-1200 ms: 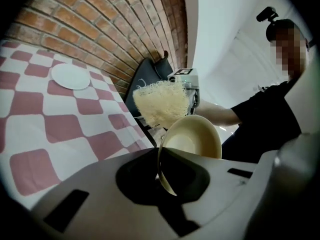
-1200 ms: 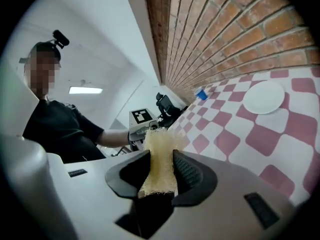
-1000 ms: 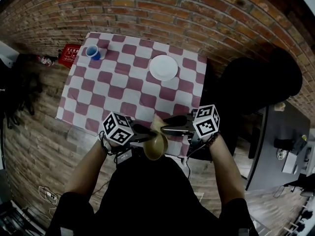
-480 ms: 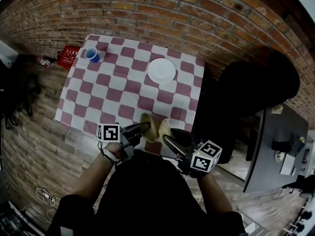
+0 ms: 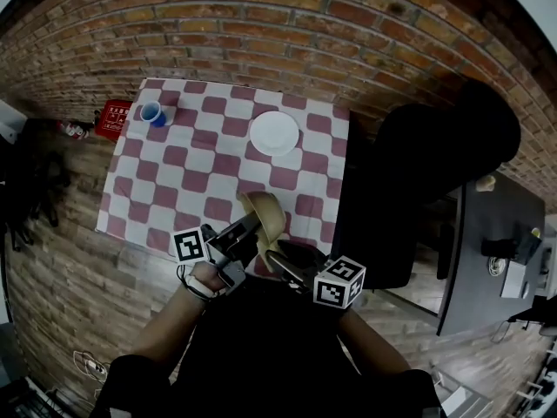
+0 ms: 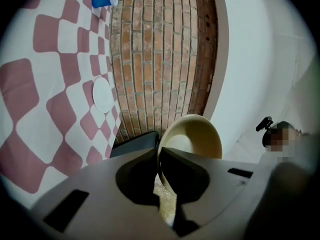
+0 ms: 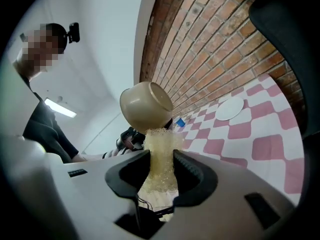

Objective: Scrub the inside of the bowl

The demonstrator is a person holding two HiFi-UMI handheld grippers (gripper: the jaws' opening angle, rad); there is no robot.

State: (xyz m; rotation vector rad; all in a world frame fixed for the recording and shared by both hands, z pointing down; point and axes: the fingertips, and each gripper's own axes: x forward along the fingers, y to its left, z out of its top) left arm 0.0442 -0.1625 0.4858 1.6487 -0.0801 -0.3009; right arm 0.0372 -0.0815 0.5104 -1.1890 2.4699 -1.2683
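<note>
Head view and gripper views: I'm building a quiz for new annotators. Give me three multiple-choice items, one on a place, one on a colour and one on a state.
1. Where does the blue cup stand?
A. At a far corner of the checked table
B. At the table's middle
C. On the floor

2. What colour is the bowl?
A. Blue
B. Beige
C. Red

3. What state is the right gripper in?
A. Open and empty
B. Shut on a sponge
C. Shut on a spoon

Answers:
1 A: the head view shows the cup at the cloth's far left corner.
2 B: the bowl looks pale beige in both gripper views.
3 B: the right gripper view shows the jaws pressing on the sponge.
</note>
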